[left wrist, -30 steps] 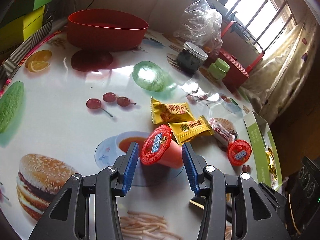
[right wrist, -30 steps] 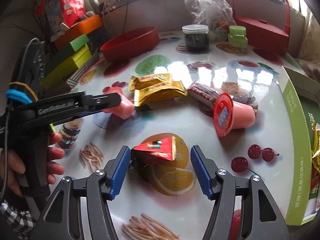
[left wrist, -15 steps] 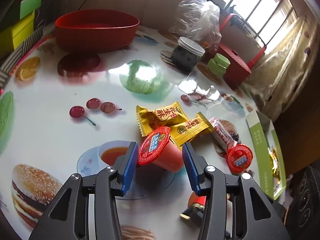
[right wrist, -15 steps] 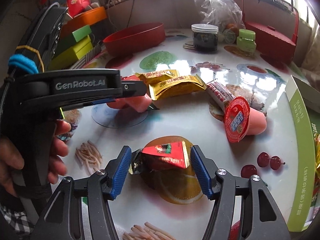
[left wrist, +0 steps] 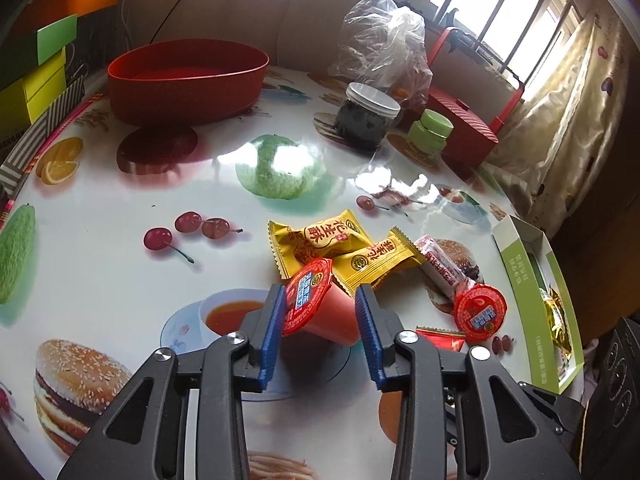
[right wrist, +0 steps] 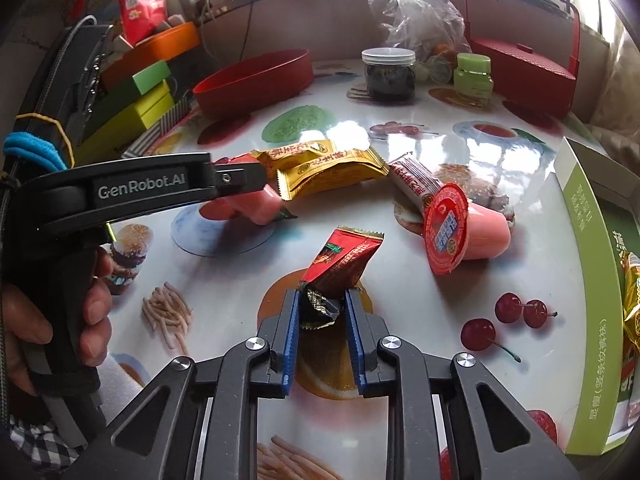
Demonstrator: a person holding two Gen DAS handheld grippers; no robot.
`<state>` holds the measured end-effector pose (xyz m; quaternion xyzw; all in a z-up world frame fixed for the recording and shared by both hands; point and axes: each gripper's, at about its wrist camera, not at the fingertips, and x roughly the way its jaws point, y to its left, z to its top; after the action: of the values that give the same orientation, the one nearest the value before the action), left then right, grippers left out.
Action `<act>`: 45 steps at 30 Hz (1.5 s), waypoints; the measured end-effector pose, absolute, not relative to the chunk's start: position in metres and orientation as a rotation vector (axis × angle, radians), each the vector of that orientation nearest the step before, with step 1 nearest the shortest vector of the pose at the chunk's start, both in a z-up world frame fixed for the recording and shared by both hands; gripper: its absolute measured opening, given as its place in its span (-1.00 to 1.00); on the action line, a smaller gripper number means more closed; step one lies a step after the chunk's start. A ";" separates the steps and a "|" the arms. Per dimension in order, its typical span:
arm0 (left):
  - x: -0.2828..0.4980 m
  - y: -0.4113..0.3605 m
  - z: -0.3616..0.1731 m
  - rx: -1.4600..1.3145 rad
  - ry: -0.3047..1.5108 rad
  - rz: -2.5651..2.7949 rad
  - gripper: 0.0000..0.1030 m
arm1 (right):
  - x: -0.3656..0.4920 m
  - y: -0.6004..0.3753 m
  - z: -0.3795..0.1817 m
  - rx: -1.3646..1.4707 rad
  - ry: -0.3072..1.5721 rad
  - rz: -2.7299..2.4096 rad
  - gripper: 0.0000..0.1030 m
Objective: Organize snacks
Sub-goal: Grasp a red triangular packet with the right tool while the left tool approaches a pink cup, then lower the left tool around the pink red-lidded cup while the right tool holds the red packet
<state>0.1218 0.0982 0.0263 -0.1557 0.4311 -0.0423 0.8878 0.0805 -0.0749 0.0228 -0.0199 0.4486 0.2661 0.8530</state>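
Red snack packet [right wrist: 340, 264], above the bench [right wrist: 400, 300], pinched by its crumpled tail only in right claw [right wrist: 322, 312], jaws just closed: may slip out. Left claw [left wrist: 320, 312], jaws just closing, squeezes tilted jelly cup [left wrist: 320, 308]: round wall could squirt free, lid might burst.

open table [left wrist: 100, 280] left of the snacks, toward red bowl [left wrist: 188, 76] | ahead: yellow packets [left wrist: 344, 252], stick pack [left wrist: 440, 268], second jelly cup [left wrist: 480, 312] clustered, touching | far edge: jar [left wrist: 366, 116], bag [left wrist: 384, 40], red basket [left wrist: 464, 124] | right: green box [left wrist: 532, 300] | left: stacked boxes [left wrist: 36, 76]
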 end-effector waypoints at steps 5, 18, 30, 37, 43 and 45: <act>0.117 0.098 0.029 -0.310 0.877 -0.092 -0.52 | 0.079 -0.080 0.023 -0.028 0.943 0.556 -0.61; 0.107 0.091 0.035 -0.284 0.848 -0.116 -0.85 | 0.071 -0.086 0.031 -0.013 0.915 0.548 -0.62; 0.103 0.088 0.037 -0.220 0.845 -0.160 0.22 | 0.070 -0.095 0.033 0.013 0.909 0.524 -0.62; 0.123 0.086 0.026 -0.215 0.909 -0.227 0.23 | 0.070 -0.097 0.032 0.017 0.913 0.515 -0.62; 0.129 0.075 0.012 -0.168 0.962 -0.205 0.23 | 0.072 -0.097 0.031 0.019 0.919 0.513 -0.62; 0.129 0.070 0.012 -0.132 0.964 -0.184 0.23 | 0.073 -0.097 0.030 0.021 0.923 0.514 -0.62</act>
<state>0.1295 0.0697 0.0121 -0.0631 0.4624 -0.0885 0.8800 0.0727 -0.0972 0.0298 0.0100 0.4402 0.2452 0.8637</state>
